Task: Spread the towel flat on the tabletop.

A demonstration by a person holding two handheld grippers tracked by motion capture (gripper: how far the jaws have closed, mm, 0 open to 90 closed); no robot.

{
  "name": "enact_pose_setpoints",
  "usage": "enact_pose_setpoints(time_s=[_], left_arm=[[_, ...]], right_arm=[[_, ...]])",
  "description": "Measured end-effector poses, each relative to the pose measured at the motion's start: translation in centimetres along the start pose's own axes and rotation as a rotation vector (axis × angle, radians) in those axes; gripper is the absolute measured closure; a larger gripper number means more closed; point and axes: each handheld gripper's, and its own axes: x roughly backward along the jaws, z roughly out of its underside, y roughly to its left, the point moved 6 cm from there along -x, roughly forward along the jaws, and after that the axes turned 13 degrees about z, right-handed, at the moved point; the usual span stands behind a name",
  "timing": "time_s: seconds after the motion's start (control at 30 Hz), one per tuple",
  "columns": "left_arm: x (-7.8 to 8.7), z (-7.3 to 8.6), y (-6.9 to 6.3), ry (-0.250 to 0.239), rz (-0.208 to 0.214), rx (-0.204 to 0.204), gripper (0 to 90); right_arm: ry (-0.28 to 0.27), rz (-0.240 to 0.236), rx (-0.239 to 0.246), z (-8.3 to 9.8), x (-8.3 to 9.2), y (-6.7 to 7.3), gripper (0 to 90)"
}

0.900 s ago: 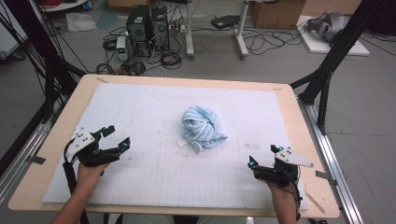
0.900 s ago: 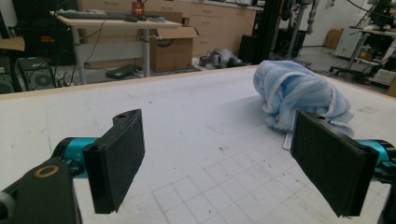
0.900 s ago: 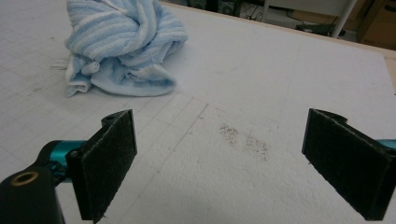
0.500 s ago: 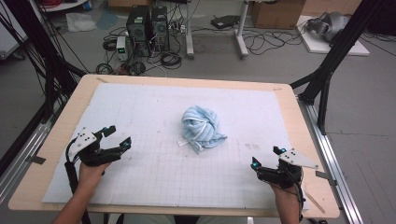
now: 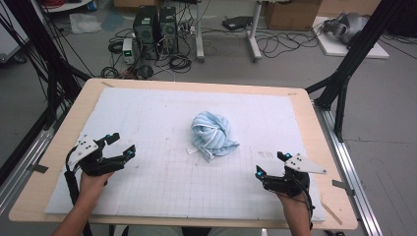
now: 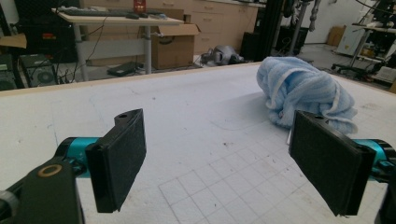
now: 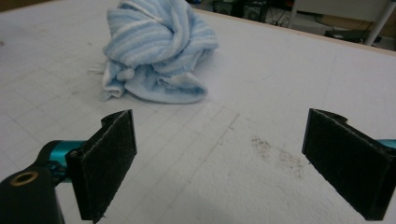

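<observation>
Left tool (image 5: 119, 146): near-left part of the mat, held by the person's left hand (image 5: 93, 179), jaws pointing right and slightly away toward the table's middle. Jaws wide apart, nothing between them. Left gripper view confirms: both black pads (image 6: 119, 164) clear, bare grid mat in the gap.

White grid mat (image 5: 162, 118) covers most of the wooden table (image 5: 59, 129). A few dark smudges on the mat right of centre.

Light blue towel (image 5: 212, 134): bunched into a knotted lump about mid-table, slightly right of centre, lying on the mat. White edge trim shows, a small white tag or corner sticks out on its left side. Well apart from both tools, touched by neither. In the left gripper view the towel (image 6: 303, 91) sits beyond the right-hand jaw, farther off. In the right gripper view the towel (image 7: 156, 51) is ahead and off to the left-hand jaw's side.

Right tool (image 5: 271, 164): near-right part of the mat, close to the table's near edge, held by the right hand (image 5: 294, 204), grey three-cornered plate on top. Jaws point left and away, roughly toward the towel. Jaws spread wide, empty; right gripper view shows mat and the dark smudge (image 7: 273, 151) between the pads (image 7: 105, 161).

Both tools low over the mat; contact with it can't be told.
</observation>
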Motion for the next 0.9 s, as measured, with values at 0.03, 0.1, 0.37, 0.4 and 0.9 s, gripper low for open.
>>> enact_pose_setpoints(time_s=[0.03,0.1,0.37,0.4,0.9], left_arm=[[-0.1,0.0,0.0,0.000,-0.001,0.000,19.3],[-0.1,0.0,0.1,0.003,0.000,-0.001,19.3],[-0.3,0.2,-0.2,0.007,0.011,0.006,19.3],[-0.3,0.2,-0.3,0.005,0.009,0.008,19.3],[-0.2,0.3,0.1,0.004,0.009,0.015,19.5]], right_arm=[[0.000,-0.017,-0.013,-0.1,-0.1,0.2,9.1],[0.001,-0.030,-0.025,-0.2,-0.2,0.4,9.0],[0.045,-0.139,0.063,-1.7,-2.0,4.8,9.9],[0.045,-0.139,0.063,-1.7,-2.0,4.8,9.9],[0.073,-0.208,0.201,-7.2,-7.9,9.5,19.0]])
